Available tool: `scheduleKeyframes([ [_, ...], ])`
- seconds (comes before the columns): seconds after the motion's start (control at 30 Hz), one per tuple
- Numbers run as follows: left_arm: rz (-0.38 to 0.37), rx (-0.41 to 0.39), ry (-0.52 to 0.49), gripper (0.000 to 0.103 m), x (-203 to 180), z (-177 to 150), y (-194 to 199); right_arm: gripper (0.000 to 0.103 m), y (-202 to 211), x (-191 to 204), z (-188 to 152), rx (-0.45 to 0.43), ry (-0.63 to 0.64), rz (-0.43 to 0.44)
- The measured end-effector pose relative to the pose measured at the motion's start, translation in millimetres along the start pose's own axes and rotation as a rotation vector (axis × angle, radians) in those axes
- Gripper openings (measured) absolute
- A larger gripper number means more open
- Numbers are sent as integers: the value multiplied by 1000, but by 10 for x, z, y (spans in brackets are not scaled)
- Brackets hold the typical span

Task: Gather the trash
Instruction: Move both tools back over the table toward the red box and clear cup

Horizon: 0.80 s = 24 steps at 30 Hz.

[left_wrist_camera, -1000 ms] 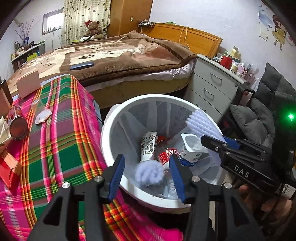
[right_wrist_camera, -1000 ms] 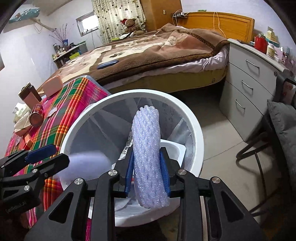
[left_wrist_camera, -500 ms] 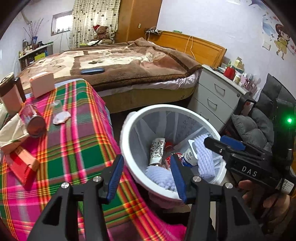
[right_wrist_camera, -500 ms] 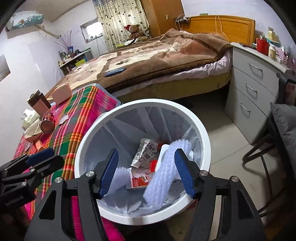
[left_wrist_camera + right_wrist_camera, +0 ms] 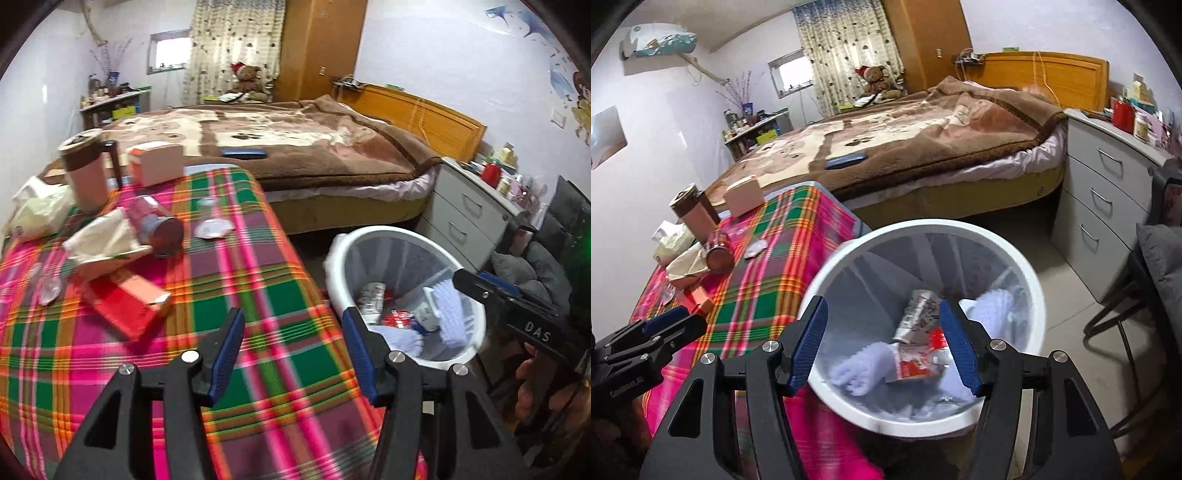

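Observation:
The white bin stands on the floor beside the plaid-covered table. It holds white foam net sleeves, a printed paper cup and a red wrapper. My right gripper hangs open above the bin with nothing between its fingers. My left gripper is over the table's near corner, its jaws opening and empty. On the table ahead lie a red carton, a tipped can, a crumpled paper bag and a foil lid.
A brown-lidded mug and a pink box stand at the table's far end. A bed lies behind, grey drawers to the right of it, and a dark chair beside the bin.
The right gripper opened and let its foam sleeve fall into the bin, then rose a little. The left gripper swung left from over the bin to over the table.

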<state>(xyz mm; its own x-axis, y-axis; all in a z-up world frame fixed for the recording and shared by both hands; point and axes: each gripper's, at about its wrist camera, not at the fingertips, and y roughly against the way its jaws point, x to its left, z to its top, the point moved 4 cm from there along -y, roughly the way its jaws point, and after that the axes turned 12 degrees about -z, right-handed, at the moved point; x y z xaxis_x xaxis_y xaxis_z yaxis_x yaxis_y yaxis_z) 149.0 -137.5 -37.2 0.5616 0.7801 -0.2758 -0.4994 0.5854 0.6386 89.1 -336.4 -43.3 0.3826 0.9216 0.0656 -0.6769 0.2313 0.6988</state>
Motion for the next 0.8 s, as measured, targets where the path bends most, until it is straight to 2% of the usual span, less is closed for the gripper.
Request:
scheduleKeyframes([
  [0.8, 192, -95, 155, 57, 1420, -151, 739, 64, -58, 1255, -97, 15, 174, 200],
])
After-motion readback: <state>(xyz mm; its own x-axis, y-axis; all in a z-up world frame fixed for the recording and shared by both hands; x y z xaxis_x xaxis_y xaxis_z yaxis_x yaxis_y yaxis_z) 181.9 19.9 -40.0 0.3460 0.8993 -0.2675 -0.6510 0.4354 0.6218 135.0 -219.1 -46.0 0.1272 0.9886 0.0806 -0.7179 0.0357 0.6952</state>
